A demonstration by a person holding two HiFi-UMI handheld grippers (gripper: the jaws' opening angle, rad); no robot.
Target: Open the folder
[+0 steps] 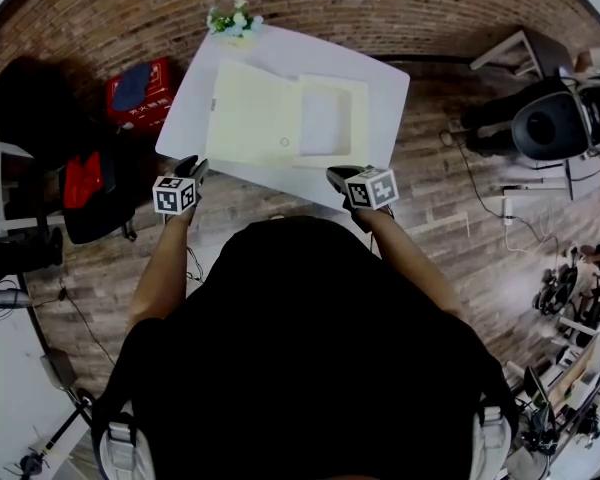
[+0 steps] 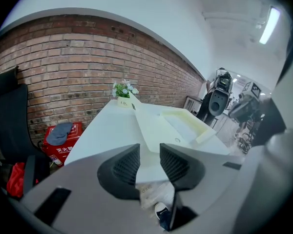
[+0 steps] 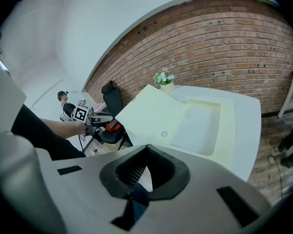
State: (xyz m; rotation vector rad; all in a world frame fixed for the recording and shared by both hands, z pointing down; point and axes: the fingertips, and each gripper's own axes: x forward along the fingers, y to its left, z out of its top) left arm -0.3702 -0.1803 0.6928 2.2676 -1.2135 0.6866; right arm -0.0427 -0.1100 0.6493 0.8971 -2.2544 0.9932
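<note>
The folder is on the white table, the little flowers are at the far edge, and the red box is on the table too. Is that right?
Not quite. The red box is on the floor beside the table, not on it, as the head view shows. The rest is right: the folder lies on the white table and the little flowers stand at its far edge.

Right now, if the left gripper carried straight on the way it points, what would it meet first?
The left gripper would probably meet the white table near its front edge, seen between the open jaws; the open folder lies just beyond. Depth is unclear.
</note>
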